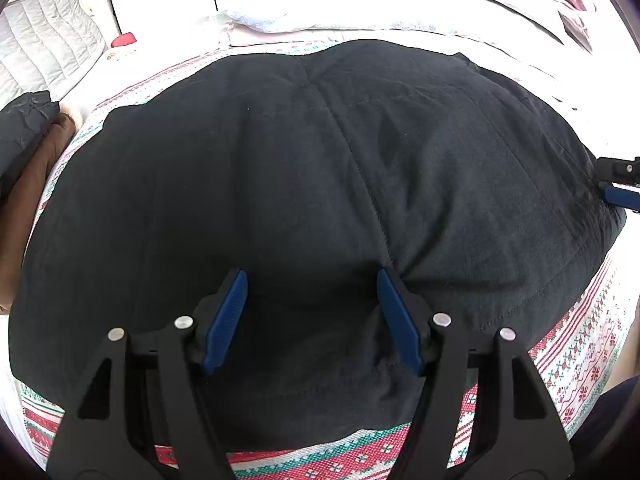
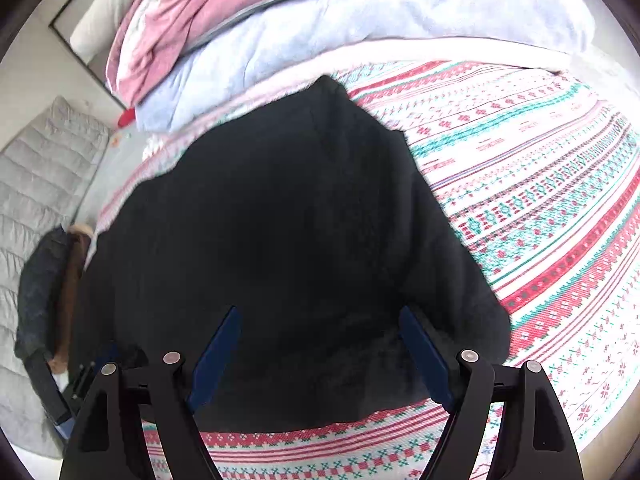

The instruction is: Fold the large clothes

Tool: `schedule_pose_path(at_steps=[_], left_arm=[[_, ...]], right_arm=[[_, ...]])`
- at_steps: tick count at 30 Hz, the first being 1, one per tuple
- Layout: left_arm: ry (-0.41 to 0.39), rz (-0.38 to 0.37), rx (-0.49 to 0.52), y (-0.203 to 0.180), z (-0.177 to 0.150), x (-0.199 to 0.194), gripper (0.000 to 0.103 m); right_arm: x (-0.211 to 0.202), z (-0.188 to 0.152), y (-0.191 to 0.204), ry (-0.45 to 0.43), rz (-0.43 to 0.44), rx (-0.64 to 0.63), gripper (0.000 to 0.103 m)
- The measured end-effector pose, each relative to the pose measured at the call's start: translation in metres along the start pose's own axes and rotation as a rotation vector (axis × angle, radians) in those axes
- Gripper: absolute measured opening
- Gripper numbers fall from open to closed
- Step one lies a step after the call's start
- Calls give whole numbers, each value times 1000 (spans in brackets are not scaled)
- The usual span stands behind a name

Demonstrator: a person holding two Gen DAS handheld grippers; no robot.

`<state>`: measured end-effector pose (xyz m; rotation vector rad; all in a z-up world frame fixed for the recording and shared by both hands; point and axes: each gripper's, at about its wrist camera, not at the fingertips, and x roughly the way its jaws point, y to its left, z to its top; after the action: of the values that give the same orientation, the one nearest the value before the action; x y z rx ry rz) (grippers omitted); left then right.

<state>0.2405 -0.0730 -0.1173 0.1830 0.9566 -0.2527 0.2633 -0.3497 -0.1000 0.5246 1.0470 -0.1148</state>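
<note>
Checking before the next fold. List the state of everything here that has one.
Black garment: spread on the patterned bedcover, held by neither tool.
Left tool: open, empty.
Right tool: open, empty.
Pink and blue bedding: piled at the far end.

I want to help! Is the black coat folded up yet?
Cannot tell. The black coat lies flat on the patterned bedspread, seams showing.

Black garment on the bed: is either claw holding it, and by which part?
Neither. Both the left claw and right claw stand open above the black garment, gripping nothing.
</note>
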Motion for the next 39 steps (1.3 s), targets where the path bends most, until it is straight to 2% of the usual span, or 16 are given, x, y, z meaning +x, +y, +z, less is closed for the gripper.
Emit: schedule_pose_path(at_steps=[3,8,10,12,15,21,28,33,34,37,39], left_arm=[[-5,2,-2,0,-1,-1,69],[-4,1,-4,1,-1,0,69],[0,-1,-5,1,-1,1,69],[0,0,-3,1,-1,1,69],[-10,-2,-2,2,-2,0,69],[-13,3,-3,1,-3,0,69],[-16,11,-10,-1,-3,0,69],[-15,12,-15,-1,-3,-1,69],[-16,13,-15,-1,-3,-1,69],[-18,13,-16,-1,-4,-2,69],[-18,11,-17,0,-4,-2,69]], right_arm=[[-6,0,-11,-1,-24,-12,83],[6,1,-43,46,-200,14,83],[41,-6,-61,171,-146,69,85],[42,-6,-54,135,-176,-2,86],[36,-7,-55,118,-185,20,86],[9,-6,-73,76,-114,148,86],[-6,-34,-85,111,-14,189,86],[2,-54,-70,143,164,261,86],[5,-54,-69,137,179,274,86],[7,-51,-66,56,151,316,86],[18,-43,-62,26,172,362,86]])
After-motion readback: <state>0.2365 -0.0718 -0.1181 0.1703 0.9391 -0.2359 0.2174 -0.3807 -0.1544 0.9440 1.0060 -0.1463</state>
